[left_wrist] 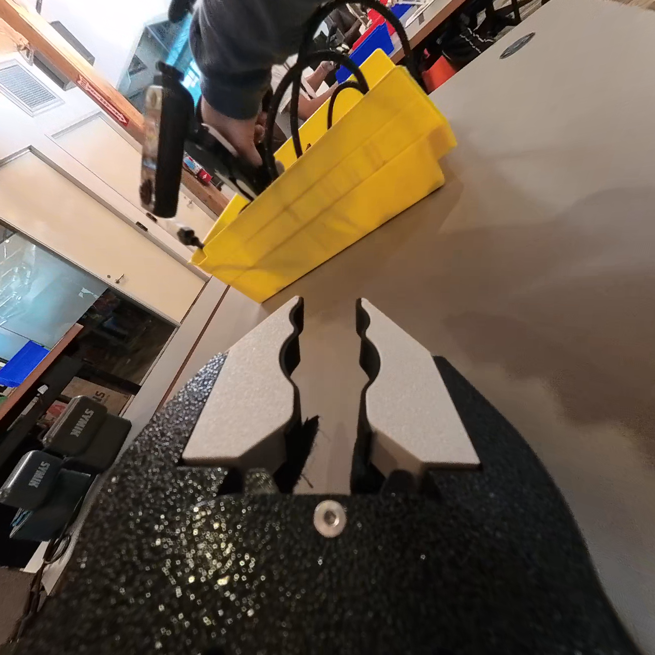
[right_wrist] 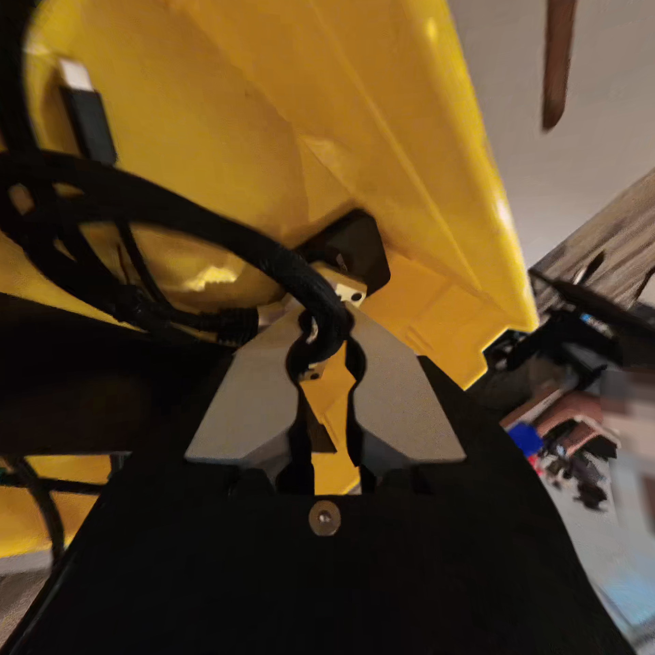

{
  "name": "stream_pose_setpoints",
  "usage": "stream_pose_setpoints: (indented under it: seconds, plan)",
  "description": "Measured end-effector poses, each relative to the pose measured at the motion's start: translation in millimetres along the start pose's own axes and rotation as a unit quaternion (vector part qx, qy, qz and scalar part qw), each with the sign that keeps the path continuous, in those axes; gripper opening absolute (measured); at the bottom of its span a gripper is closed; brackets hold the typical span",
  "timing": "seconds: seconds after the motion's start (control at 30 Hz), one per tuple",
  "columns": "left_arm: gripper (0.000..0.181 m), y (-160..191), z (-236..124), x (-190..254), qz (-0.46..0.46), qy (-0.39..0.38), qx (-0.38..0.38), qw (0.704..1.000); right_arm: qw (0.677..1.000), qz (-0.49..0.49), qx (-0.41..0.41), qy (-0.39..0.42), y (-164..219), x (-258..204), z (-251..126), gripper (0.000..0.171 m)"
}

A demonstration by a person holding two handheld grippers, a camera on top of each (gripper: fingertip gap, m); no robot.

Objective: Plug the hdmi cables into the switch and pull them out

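A yellow bin [left_wrist: 336, 198] stands on the tan table [left_wrist: 531, 230], with black HDMI cables [left_wrist: 283, 99] looping up out of it. My left gripper [left_wrist: 329, 304] is open and empty, low over the table just short of the bin. A person's hand [left_wrist: 237, 134] holds the right gripper down inside the bin. In the right wrist view, my right gripper [right_wrist: 326, 320] is shut on a black braided cable [right_wrist: 219, 230] at its fingertips. A small black box [right_wrist: 354, 248], likely the switch, lies just beyond on the bin's floor [right_wrist: 283, 106]. A loose HDMI plug [right_wrist: 85, 106] lies at the far left.
Blue bins [left_wrist: 375, 39] and clutter sit beyond the table's far side. Dark cases [left_wrist: 71, 425] are stacked below the table's left edge. A round grommet [left_wrist: 516, 45] is set in the tabletop. A dark mesh object [right_wrist: 602, 241] stands right of the bin. Spacing between my two grippers at the tips: around 30 centimetres.
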State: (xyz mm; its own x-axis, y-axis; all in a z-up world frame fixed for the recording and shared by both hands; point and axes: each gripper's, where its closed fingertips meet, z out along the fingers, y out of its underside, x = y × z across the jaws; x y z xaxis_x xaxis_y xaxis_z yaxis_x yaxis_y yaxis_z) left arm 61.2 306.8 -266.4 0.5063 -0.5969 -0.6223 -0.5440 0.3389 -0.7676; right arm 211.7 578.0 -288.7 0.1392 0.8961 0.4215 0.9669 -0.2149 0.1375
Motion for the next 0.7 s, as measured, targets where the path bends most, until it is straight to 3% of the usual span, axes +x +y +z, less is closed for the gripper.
stream_pose_setpoints:
  seconds: [0.1,0.33,0.47,0.7]
  plan:
    - [0.029,-0.4,-0.6,-5.3,-0.009,-0.010,0.004,1.000,0.999,0.029,-0.043,0.013,20.1,13.2,-9.9,0.055]
    - [0.038,3.8,-1.7,-25.0,-0.050,-0.049,0.003,0.998,0.971,0.164,0.141,0.101,22.4,46.0,-98.5,0.088]
    - [0.043,6.5,-5.8,-39.8,-0.093,-0.076,0.009,0.993,0.934,0.191,0.230,0.197,21.6,38.4,-146.7,0.084]
    - [0.047,8.7,-12.4,-51.9,-0.086,-0.116,0.003,0.990,0.915,0.216,0.211,0.268,38.5,38.2,-144.8,0.083]
